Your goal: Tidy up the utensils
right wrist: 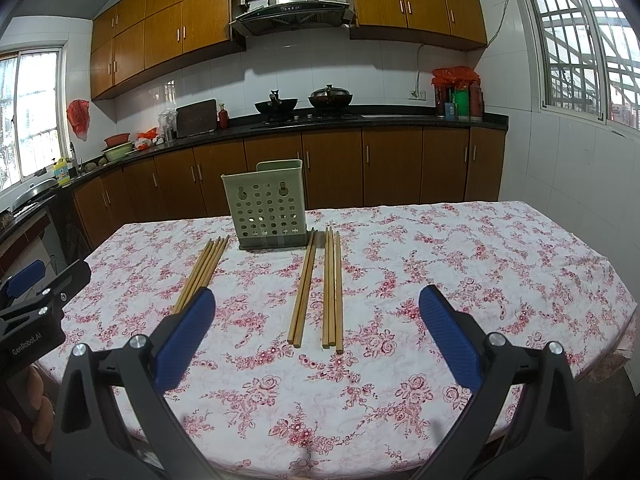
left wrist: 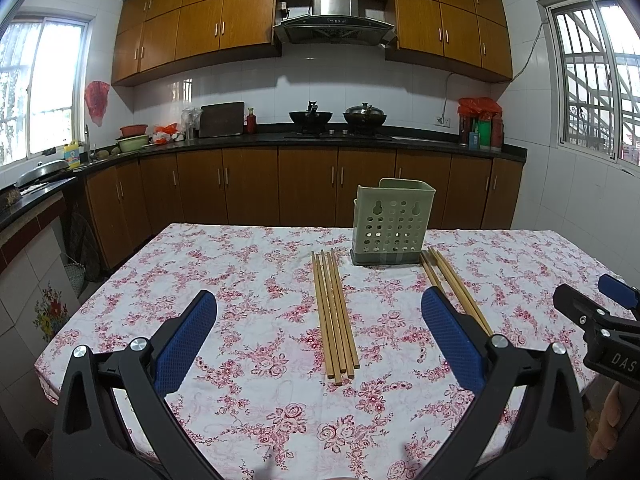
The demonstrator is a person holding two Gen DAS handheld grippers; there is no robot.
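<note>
Both grippers' fingers (left wrist: 188,336) (right wrist: 448,336) gape empty, chopsticks (left wrist: 334,316) lying ahead between them, untouched.

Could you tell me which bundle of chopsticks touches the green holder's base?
The pair of chopsticks in the middle: its far tips meet the green holder, unlike the left bundle or right bundle.

Left gripper (left wrist: 318,316) held above the near part of a table under a pink floral tablecloth (left wrist: 248,264), blue-padded fingers (left wrist: 186,344) spread wide with nothing between them; straight ahead, a bundle of wooden chopsticks (left wrist: 334,316) lying flat, lengthwise away from the camera; behind it, a pale green perforated utensil holder (left wrist: 392,222) standing upright; a second group of chopsticks (left wrist: 456,288) right of the holder, partly hidden by the right finger; right gripper (left wrist: 596,308) entering at the right edge, jaws apart.
</note>
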